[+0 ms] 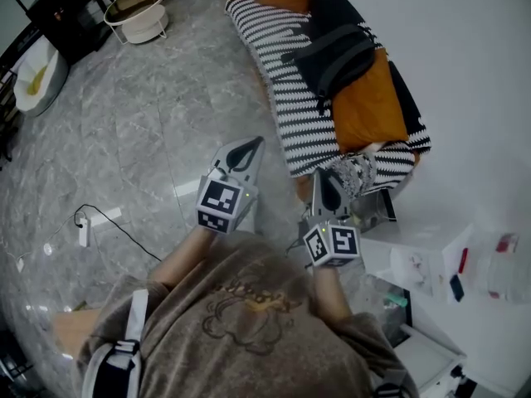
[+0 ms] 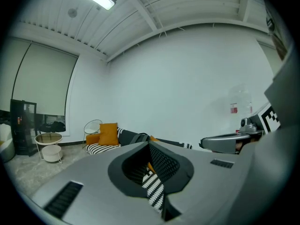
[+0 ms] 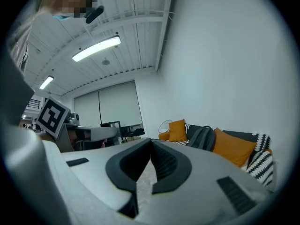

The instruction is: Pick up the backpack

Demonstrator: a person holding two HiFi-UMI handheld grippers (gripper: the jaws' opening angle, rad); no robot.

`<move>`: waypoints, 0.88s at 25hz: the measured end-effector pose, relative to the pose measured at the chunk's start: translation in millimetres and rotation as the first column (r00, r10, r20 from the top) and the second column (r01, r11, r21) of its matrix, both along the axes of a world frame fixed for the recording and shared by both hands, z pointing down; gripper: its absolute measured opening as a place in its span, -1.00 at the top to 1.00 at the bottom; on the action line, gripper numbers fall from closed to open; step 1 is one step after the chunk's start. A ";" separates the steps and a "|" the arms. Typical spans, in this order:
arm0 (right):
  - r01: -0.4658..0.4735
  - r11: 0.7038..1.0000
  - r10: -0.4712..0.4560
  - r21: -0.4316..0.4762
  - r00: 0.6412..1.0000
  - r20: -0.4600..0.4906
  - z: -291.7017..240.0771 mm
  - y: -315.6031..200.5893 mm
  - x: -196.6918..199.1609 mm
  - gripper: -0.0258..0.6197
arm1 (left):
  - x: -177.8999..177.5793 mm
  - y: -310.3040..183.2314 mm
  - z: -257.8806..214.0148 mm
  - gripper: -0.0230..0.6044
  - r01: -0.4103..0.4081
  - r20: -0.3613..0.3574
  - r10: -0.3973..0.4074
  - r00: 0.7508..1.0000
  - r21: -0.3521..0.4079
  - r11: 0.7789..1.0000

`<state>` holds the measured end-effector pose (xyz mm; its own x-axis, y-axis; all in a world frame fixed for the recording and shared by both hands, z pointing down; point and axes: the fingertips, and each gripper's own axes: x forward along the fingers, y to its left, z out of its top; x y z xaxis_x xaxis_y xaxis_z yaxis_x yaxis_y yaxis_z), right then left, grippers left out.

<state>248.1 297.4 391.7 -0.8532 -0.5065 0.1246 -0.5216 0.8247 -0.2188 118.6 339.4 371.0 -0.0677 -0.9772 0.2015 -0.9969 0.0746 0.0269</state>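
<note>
Left gripper [image 1: 247,146] and right gripper [image 1: 325,185] have jaws pressed together (empty); unopened, they would only shove the backpack [image 1: 336,56], upper centre, along the sofa [image 1: 265,31].

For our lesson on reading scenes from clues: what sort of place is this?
Probably a lounge or living-room corner: a striped sofa with orange cushions, a backpack lying on it, and a small round side table on the marbled floor.
</note>
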 end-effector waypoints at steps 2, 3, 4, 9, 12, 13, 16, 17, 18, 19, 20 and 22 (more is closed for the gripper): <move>-0.002 1.000 0.002 -0.004 1.000 -0.002 1.8 -7.0 -7.6 0.91 | -6.6 -9.1 1.6 0.93 -0.005 -0.005 0.005 1.000 -0.003 1.000; -0.002 1.000 0.002 -0.004 1.000 -0.003 1.9 -10.7 -12.1 0.91 | -10.3 -14.1 2.3 0.93 -0.009 -0.007 0.009 1.000 -0.004 1.000; -0.003 1.000 0.003 -0.005 1.000 -0.003 1.4 -14.9 -17.2 0.91 | -14.1 -19.8 3.0 0.93 -0.014 -0.008 0.014 1.000 -0.006 1.000; -0.019 1.000 0.019 -0.012 1.000 -0.003 0.0 -49.2 -41.9 0.91 | -36.9 -55.9 2.9 0.93 -0.036 -0.010 0.036 0.999 -0.013 0.999; -0.025 1.000 0.025 -0.010 1.000 -0.004 -1.1 -76.6 -60.4 0.91 | -56.7 -83.4 -0.8 0.93 -0.048 -0.008 0.048 0.999 -0.010 0.999; -0.028 1.000 0.028 -0.010 1.000 -0.004 -1.8 -86.5 -67.5 0.91 | -64.0 -93.5 -1.5 0.93 -0.051 -0.007 0.051 0.999 -0.008 0.999; -0.031 0.999 0.031 -0.008 0.999 -0.006 -3.6 -113.6 -88.7 0.91 | -85.1 -122.3 -2.9 0.93 -0.060 -0.003 0.060 0.998 -0.007 0.998; -0.031 0.999 0.031 -0.007 0.999 -0.007 -4.3 -122.2 -95.8 0.91 | -92.3 -131.4 -3.5 0.92 -0.063 -0.002 0.062 0.998 -0.007 0.998; -0.034 0.999 0.034 -0.006 0.999 -0.008 -5.5 -130.9 -102.7 0.91 | -99.5 -140.4 -4.2 0.92 -0.066 -0.002 0.066 0.998 -0.008 0.998; -0.039 0.999 0.039 -0.005 0.999 -0.007 -6.9 -139.6 -109.2 0.91 | -106.4 -149.1 -4.9 0.93 -0.071 -0.002 0.071 0.997 -0.009 0.997; -0.047 0.999 0.047 -0.007 0.999 -0.005 -8.1 -147.9 -115.2 0.91 | -112.8 -157.2 -5.5 0.93 -0.079 -0.001 0.078 0.997 -0.011 0.997; -0.069 0.998 0.069 -0.011 0.998 -0.003 -10.7 -162.8 -127.3 0.91 | -125.5 -171.0 -6.0 0.93 -0.095 0.001 0.095 0.995 -0.016 0.995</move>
